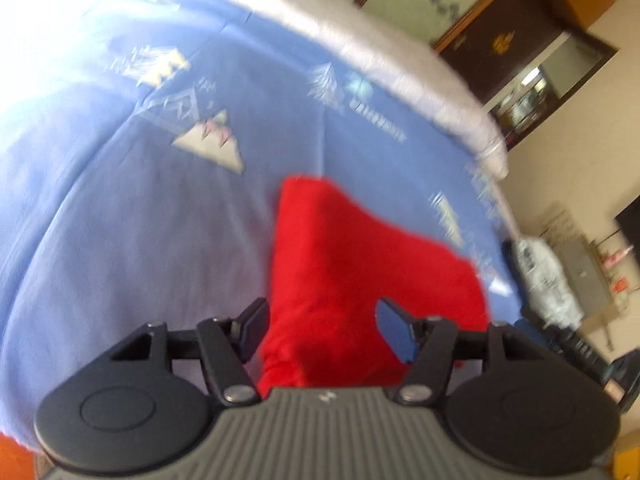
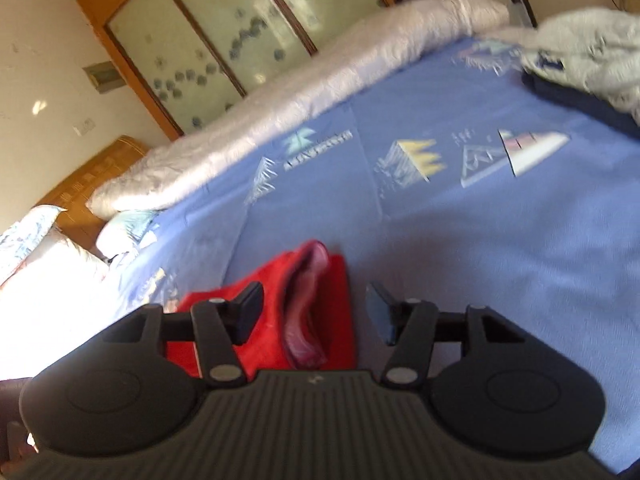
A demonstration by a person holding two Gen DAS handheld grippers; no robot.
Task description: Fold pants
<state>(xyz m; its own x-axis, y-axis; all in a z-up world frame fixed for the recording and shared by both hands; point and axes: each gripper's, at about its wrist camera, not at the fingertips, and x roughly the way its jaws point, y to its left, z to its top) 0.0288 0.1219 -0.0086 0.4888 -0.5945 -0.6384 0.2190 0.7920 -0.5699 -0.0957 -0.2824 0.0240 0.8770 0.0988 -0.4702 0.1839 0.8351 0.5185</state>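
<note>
Red cloth fills the gap ahead of my left gripper (image 1: 320,330): the pants (image 1: 360,264) lie in a folded wedge on the blue sheet (image 1: 140,220), and my jaws stand about half apart with the fabric beneath and between them, no pad pressing that I can see. My right gripper (image 2: 316,312) is likewise half apart over the other end, where a pinkish edge, likely the waistband (image 2: 308,308), shows just past the fingers, nothing held. To do this well I'd judge each pad should bite one clean edge low against the sheet and lift evenly; beyond, a pale quilt (image 2: 280,92) lines the bed's far side.
</note>
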